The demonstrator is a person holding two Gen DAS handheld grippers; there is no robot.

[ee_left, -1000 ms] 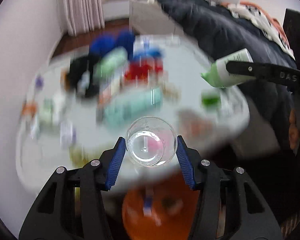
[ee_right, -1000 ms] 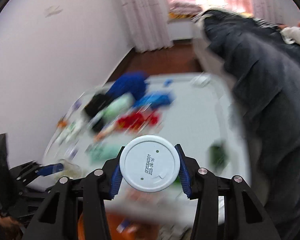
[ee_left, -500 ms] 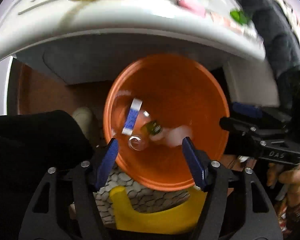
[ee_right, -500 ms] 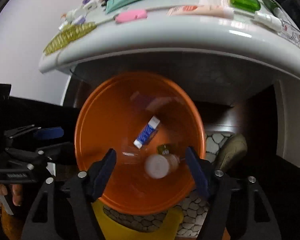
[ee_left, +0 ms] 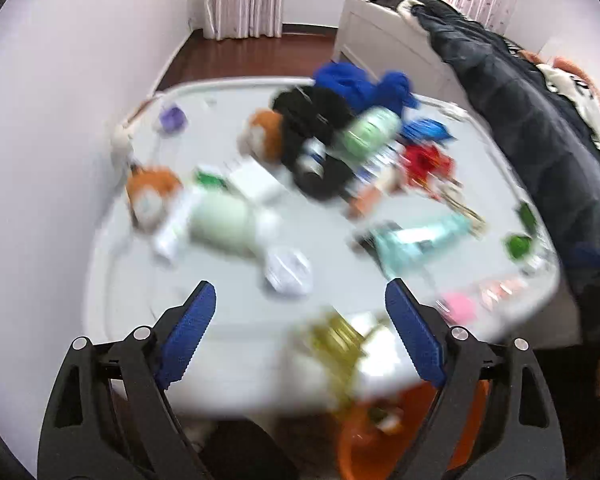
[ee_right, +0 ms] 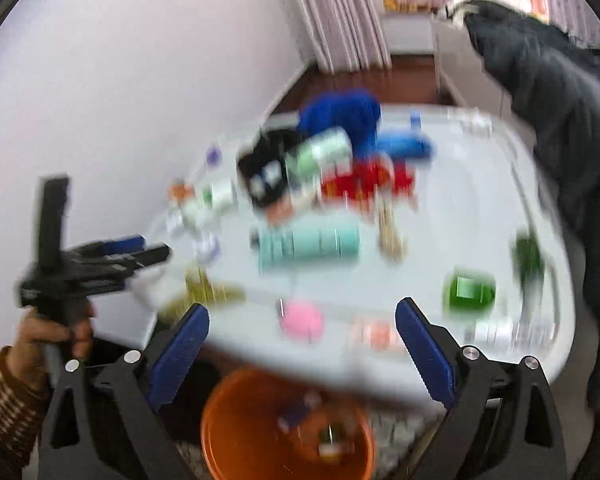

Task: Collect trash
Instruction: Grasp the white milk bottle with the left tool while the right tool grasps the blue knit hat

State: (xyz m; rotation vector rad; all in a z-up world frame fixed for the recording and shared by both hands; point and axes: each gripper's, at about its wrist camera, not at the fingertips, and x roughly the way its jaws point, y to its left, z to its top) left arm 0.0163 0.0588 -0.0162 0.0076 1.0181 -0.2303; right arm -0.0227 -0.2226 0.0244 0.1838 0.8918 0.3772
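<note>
Both views are motion-blurred. My left gripper [ee_left: 300,328] is open and empty above the near edge of the white table [ee_left: 220,320]. My right gripper [ee_right: 302,344] is open and empty, also at the table's near edge. The orange bin [ee_right: 228,432] stands on the floor under that edge with several small items inside; it also shows in the left wrist view [ee_left: 352,452]. On the table lie a teal tube [ee_right: 308,242], a pink item [ee_right: 300,320], a green bottle [ee_right: 470,292], a white round lid [ee_left: 288,270] and a yellow-green wrapper [ee_left: 336,340]. The left gripper shows from the side in the right wrist view [ee_right: 156,250].
Farther back on the table are a black pouch [ee_left: 316,136], blue cloth [ee_left: 360,80], a red item [ee_left: 426,164], a pale green bottle [ee_left: 224,220] and orange-white items [ee_left: 152,192]. A dark coat [ee_left: 540,120] hangs at the right. A white wall is at the left.
Both grippers let their loads, a clear cup and a white-lidded container, fall into the orange bin. Both have since swung up from the bin to face the table, jaws open.
</note>
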